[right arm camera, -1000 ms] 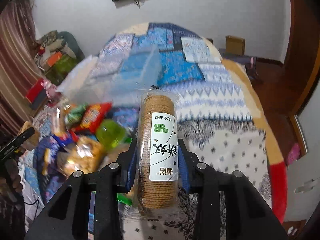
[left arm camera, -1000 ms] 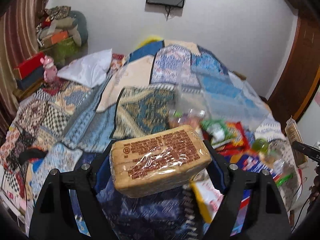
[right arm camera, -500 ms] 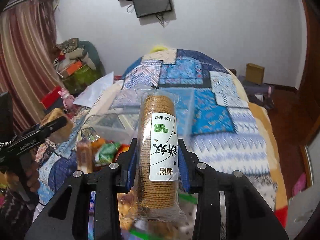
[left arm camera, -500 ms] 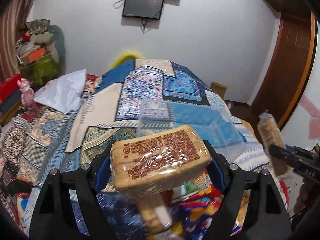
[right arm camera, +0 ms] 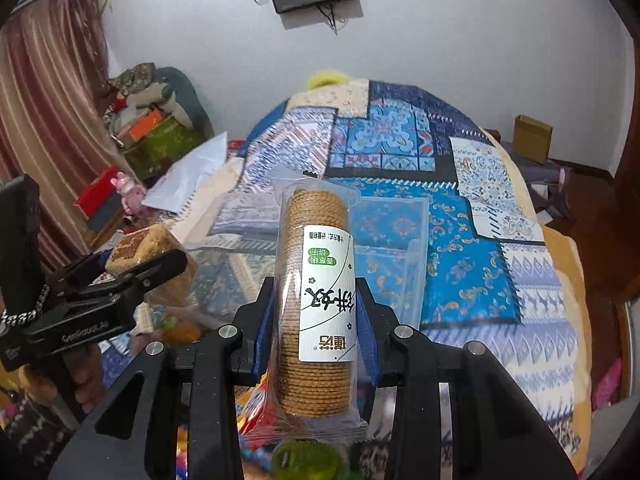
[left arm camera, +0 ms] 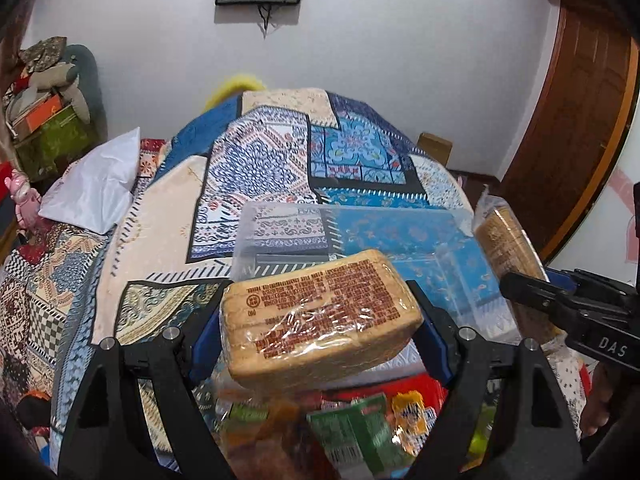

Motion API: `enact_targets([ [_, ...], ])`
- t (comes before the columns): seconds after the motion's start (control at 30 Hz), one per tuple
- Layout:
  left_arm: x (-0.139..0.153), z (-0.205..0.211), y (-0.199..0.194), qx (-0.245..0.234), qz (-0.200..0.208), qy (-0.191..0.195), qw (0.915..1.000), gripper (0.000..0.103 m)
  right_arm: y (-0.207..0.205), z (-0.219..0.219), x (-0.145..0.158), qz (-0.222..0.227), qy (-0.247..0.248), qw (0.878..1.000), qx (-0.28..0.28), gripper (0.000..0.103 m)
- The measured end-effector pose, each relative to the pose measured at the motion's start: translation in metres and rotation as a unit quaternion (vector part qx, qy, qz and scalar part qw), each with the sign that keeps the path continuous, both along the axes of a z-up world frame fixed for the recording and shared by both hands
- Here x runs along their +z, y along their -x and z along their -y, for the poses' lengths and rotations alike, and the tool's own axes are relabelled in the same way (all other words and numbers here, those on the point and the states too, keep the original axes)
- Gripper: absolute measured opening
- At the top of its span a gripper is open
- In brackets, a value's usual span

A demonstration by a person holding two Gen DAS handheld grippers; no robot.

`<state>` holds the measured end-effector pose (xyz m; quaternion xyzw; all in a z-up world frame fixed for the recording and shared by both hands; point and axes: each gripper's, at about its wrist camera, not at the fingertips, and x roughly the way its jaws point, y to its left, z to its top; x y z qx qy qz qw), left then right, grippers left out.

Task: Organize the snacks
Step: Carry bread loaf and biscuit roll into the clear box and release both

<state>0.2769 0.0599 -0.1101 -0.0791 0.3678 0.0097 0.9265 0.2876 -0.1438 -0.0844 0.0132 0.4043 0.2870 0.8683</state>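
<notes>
My left gripper (left arm camera: 319, 326) is shut on a wrapped loaf-shaped cake pack (left arm camera: 320, 316) with red print, held crosswise above the snack pile. My right gripper (right arm camera: 316, 312) is shut on a tall clear sleeve of round biscuits (right arm camera: 316, 300) with a white and green label, standing upright between the blue pads. A clear plastic bin (left arm camera: 360, 248) lies on the patchwork bedspread just beyond both grippers; the same clear plastic bin (right arm camera: 384, 256) shows behind the biscuit sleeve. The biscuit sleeve (left arm camera: 508, 248) appears at the right of the left wrist view, the cake pack (right arm camera: 144, 248) at the left of the right wrist view.
Loose snack packets (left arm camera: 360, 432) and a green jelly cup (right arm camera: 304, 460) lie below the grippers on the bed (left arm camera: 168, 216). A white pillow (left arm camera: 92, 188) and piled boxes (left arm camera: 44, 128) sit far left. A wooden door (left arm camera: 576, 140) stands right. A person's hand (right arm camera: 60, 384) holds the left gripper.
Both grippers have swung across the bed with their packs still held. The snack pile has slid to the bottom of both views, and the clear bin now lies straight ahead.
</notes>
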Motion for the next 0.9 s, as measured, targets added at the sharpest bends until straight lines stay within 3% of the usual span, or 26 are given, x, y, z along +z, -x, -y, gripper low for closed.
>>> enact_targets([
  [0.33,-0.027,0.013,-0.040,-0.014,-0.045,-0.025,0.9985,0.081,-0.026,-0.019,-0.028,-0.025,0.039,0.999,0.000,0.033],
  [0.57,-0.041,0.007,-0.052,-0.008,-0.086,0.005,0.9962,0.082,-0.028,-0.021,-0.034,-0.041,0.050,0.998,0.008,0.036],
  [0.9,-0.006,0.005,-0.024,-0.004,-0.050,0.011,0.9987,0.082,-0.006,-0.007,-0.002,-0.006,0.040,0.999,0.008,0.036],
])
